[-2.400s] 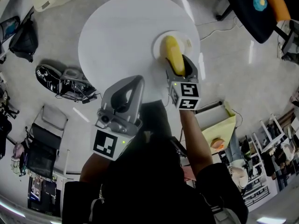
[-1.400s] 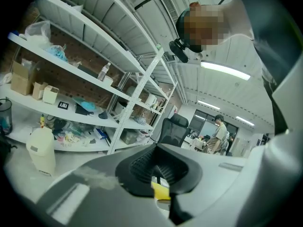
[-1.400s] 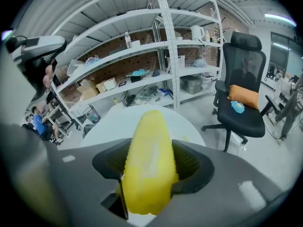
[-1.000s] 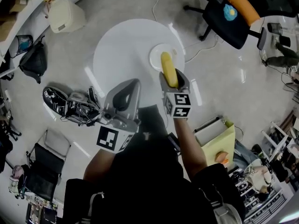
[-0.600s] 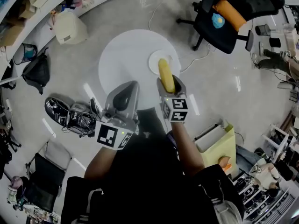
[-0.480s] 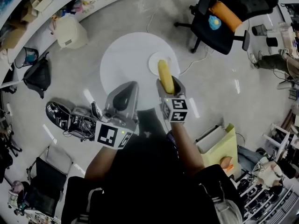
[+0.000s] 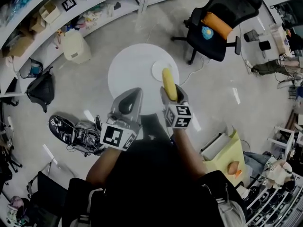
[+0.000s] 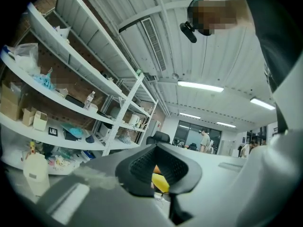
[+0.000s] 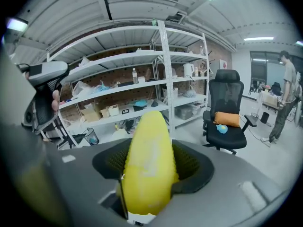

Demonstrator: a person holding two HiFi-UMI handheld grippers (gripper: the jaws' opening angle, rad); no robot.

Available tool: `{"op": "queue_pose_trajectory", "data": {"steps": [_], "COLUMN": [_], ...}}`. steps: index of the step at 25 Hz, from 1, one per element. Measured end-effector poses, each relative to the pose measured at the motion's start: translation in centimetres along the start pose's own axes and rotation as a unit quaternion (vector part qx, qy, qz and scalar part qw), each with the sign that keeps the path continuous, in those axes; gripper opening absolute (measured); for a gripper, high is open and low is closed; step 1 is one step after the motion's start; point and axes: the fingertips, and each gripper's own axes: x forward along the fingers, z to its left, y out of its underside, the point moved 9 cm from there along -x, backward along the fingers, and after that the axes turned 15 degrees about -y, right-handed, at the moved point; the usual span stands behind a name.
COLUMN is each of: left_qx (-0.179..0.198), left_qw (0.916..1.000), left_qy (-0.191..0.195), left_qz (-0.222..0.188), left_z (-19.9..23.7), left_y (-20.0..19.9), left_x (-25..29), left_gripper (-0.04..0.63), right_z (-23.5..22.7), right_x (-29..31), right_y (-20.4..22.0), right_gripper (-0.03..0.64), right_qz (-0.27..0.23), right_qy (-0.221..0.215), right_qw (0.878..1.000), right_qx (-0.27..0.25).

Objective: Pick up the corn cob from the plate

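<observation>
Corn cob (image 7: pixel 169 83) is off the plate (image 7: pixel 158 69) and clamped lengthwise in the right gripper (image 7: pixel 170 94). The pads press on both sides of the lower half, and the top half sticks out past the jaw tips. It hangs in the air over the near edge of the round table (image 7: pixel 130 70), and the plate looks bare. Left gripper (image 7: pixel 134 94) has its jaws together w/ nothing between them, and sits just beside the right one. Pick-up looks about done, so to finish well: hold the squeeze as is, no harder, since the cob is round and prob. slick and could squirt fwd. Don't dip the nose further, bc the free end is heavy and unsupported. Move slow, no wrist roll, and keep the left gripper out of the way. Count: 1 corn cob, 1 plate, 1 table, 2 grippers, 1 office chair (image 7: pixel 215 20) beyond the table.
</observation>
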Motion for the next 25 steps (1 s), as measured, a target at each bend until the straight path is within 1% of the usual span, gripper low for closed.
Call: {"op": "queue_pose_trajectory", "data": {"steps": [6,12,19,25], "left_qx": [0.0,0.005,0.01,0.017], "left_qw": [0.9998,0.9997,0.9998,0.9997], "left_qy": [0.018,0.023,0.018,0.013], "left_qz": [0.002,-0.004,-0.002,-0.015], "left_z": [-0.1,-1.0,-2.7,-5.4], "left_y": [-0.7,-1.1,-0.5,0.0], "left_x": [-2.1,-2.8,-3.6,-5.4], "left_gripper": [0.005,0.005,0.005,0.005], "right_z": [2.6,3.4,3.7,4.2], "right_x": [-2.5,-4.3,-6.9,-10.0], "right_y": [-0.8,-1.2,-1.4,-0.9], "right_gripper": [0.267,0.267,0.267,0.267], "right_qz": [-0.023,-0.042,-0.065,-0.09], "right_qy": [0.009,0.004,-0.007,-0.022], "right_qw": [1.0,0.999,0.998,0.996], "right_qx": [-0.006,0.002,0.0,-0.013]}}
